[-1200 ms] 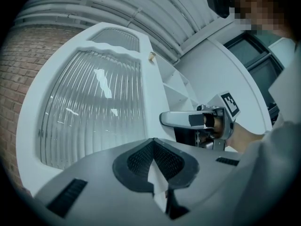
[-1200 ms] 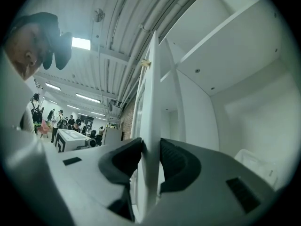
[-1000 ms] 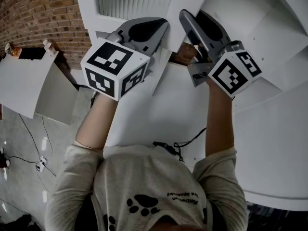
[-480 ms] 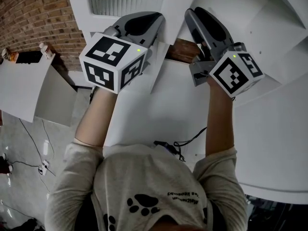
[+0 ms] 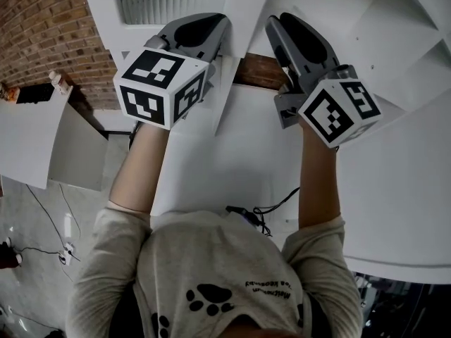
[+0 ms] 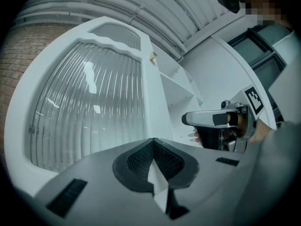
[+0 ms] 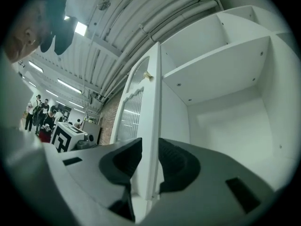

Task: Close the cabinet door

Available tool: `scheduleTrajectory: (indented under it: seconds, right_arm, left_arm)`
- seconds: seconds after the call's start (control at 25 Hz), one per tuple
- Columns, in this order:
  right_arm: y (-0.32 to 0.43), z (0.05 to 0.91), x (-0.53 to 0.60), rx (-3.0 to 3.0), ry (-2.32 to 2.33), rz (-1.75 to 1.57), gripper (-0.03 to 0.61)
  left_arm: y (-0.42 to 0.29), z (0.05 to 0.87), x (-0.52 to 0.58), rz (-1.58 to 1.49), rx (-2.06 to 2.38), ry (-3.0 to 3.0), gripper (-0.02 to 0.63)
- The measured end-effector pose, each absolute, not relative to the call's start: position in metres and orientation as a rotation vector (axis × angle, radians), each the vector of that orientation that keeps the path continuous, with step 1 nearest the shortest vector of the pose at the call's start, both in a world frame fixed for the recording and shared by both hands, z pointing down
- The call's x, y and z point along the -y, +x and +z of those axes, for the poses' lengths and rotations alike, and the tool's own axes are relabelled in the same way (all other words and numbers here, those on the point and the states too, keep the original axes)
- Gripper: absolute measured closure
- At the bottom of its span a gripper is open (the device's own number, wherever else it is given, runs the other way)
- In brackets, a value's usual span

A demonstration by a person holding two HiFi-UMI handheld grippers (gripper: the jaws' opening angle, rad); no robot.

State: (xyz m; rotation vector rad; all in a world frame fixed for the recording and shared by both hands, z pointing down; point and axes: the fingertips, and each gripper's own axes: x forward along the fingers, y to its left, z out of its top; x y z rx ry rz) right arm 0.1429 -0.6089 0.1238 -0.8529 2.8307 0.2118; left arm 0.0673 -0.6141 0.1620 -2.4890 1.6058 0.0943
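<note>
1. The white cabinet door [image 7: 151, 117] w/ its ribbed glass panel [image 6: 89, 112] stands open. It is edge-on to the person, in front of the white open cabinet [image 7: 221, 74] w/ its shelves.
2. The right hand-held gripper [image 7: 148, 149] has the door's free edge btw. its two dark pads. Its jaws have just been closing, and both pads lie against the faces of the edge, w/ no gap to see on either side.
3. The left hand-held gripper [image 6: 153, 141] has its jaws together, tip on tip. It points at the glass side of the door, near the frame under the panel. If it touches the door, I cannot tell.
4. A small pale knob [image 6: 153, 56] sits high on the door, close to the free edge.
5. In the head view the two grippers are held out side by side at approx. the same height. The door's edge runs btw. them.
6. A brown wooden strip [image 5: 261, 70] shows just beside the right gripper, under the cabinet.
7. A red brick wall [image 5: 49, 27] is at the left, behind the door.
8. Below the grippers lies a white counter [image 5: 232, 167]. A thin black cable [image 5: 261, 213] shows at its near side, just above the person's grey shirt [image 5: 211, 280].
</note>
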Motion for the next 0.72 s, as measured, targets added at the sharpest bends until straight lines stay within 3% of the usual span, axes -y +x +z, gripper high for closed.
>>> scheduleTrajectory:
  seconds: [0.52, 0.72]
  right_arm:
    - [0.161, 0.119, 0.586, -2.772, -0.961, 0.282, 0.562]
    - [0.16, 0.119, 0.574, -2.765, -0.986, 0.304, 0.568]
  left_arm:
    - [0.069, 0.164, 0.62, 0.088, -1.61, -2.484, 0.606]
    - [0.071, 0.162, 0.618, 0.086, -1.616, -2.487, 0.606]
